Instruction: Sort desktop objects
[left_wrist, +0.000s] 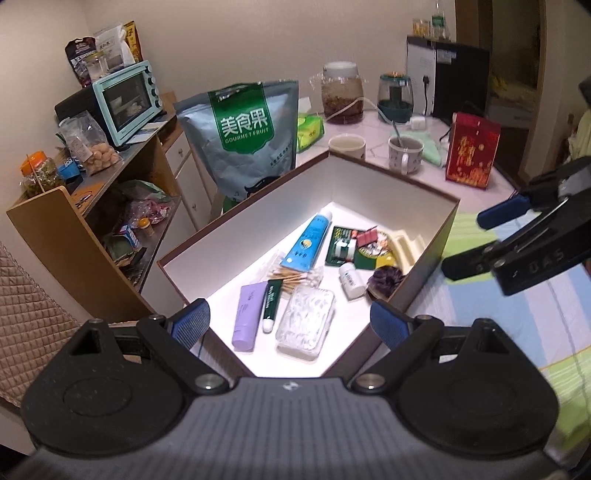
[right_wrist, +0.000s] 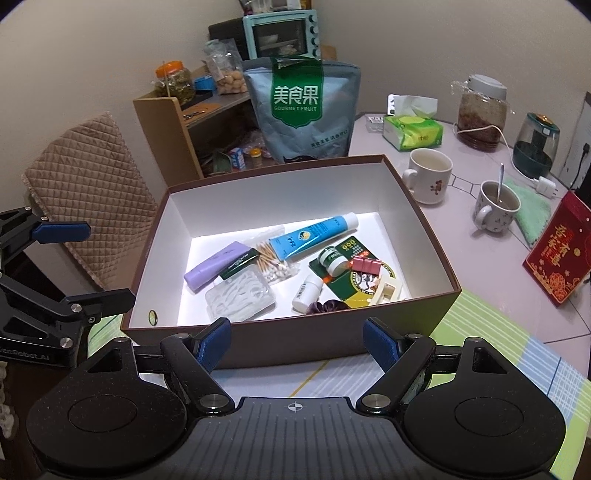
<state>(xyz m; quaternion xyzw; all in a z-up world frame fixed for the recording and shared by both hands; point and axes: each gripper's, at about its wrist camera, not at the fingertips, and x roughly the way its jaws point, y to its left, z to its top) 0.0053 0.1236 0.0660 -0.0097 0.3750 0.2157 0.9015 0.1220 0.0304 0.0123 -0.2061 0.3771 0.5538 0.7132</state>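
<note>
Box (right_wrist: 288, 332) sitting on striped cloth (right_wrist: 491, 354) at table edge, brown outside, white inside. Holding blue tube (right_wrist: 314, 234), purple tube (right_wrist: 212, 264), cotton swabs (right_wrist: 273, 264), clear floss-pick case (right_wrist: 240, 299), white bottle (right_wrist: 306, 291), green card (right_wrist: 364, 280) bearing small jar (right_wrist: 334, 260) and red clips (right_wrist: 365, 266). Left gripper (left_wrist: 291, 325) hovering over near corner, spread wide, gripping nothing. Right gripper (right_wrist: 295, 341) hanging before near wall, likewise spread and carrying nothing. Green snack bag (right_wrist: 301, 110) standing behind.

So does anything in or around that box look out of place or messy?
Nothing looks spilled or damaged. Inside the box the items just lie loosely jumbled: the blue tube rests across the cotton swabs, and a small green jar lies tipped on the green card. Both grippers are open, holding nothing.
</note>
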